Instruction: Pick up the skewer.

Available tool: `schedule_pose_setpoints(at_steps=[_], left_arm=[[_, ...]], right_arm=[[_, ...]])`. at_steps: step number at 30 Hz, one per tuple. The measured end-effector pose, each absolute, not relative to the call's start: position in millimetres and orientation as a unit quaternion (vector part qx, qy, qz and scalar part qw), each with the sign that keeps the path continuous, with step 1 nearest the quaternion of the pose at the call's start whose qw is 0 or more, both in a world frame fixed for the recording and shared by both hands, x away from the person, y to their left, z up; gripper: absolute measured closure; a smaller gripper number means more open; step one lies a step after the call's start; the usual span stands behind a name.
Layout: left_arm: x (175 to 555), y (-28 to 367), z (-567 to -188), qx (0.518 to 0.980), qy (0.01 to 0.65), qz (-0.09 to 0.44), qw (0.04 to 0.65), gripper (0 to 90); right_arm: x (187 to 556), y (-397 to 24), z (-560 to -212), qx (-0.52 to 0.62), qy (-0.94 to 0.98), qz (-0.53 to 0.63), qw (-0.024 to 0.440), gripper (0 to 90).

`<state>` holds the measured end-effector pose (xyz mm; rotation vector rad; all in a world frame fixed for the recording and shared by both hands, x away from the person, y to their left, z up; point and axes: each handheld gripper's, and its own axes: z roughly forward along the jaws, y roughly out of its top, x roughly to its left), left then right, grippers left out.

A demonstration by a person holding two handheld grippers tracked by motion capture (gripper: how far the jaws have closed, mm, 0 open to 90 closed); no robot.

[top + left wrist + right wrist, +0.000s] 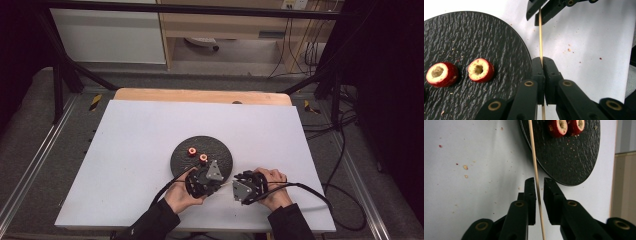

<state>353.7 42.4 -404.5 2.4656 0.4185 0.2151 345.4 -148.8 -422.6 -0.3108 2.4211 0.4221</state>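
Note:
A thin wooden skewer (pixel 540 37) runs between my two grippers above the white mat. My left gripper (pixel 542 60) is shut on it, jaws pressed together around the stick. My right gripper (pixel 539 181) faces it from the other side, also seen as the right gripper (pixel 537 15); the skewer (pixel 534 157) passes between its jaws against one pad, with a gap to the other. Two red cored fruit pieces (pixel 441 74) (pixel 481 70) lie on the round black plate (pixel 474 32) beside the left gripper. In the high view both grippers (pixel 220 182) (pixel 233 186) meet at the plate's (pixel 222 147) near edge.
The white mat (pixel 135 150) covers a wooden table (pixel 200 95); crumbs and red specks (pixel 569 48) dot it near the grippers. Metal frame bars and cables stand around the table's sides. The fruit pieces (pixel 191 151) (pixel 203 158) sit left of the plate's middle.

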Motion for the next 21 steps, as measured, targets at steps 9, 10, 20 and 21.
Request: schedule_pose_setpoints(at_steps=[9,10,20,21], left_arm=[[354.0,41.8,-404.8,0.934,0.157,0.08,0.311,88.2],[354.3,42.0,-404.5,0.935,0.155,0.079,0.308,88.1],[362.2,43.4,-395.3,0.958,0.157,0.049,0.235,80.8],[362.3,42.1,-395.4,0.96,0.158,0.044,0.226,81.1]], right_arm=[[343.6,-149.0,-423.0,-0.15,0.922,0.143,0.328,88.7],[343.7,-149.0,-422.9,-0.153,0.921,0.142,0.328,88.8],[340.7,-148.6,-420.8,-0.17,0.916,0.117,0.343,88.9],[340.7,-147.6,-420.7,-0.177,0.915,0.114,0.346,88.9]])
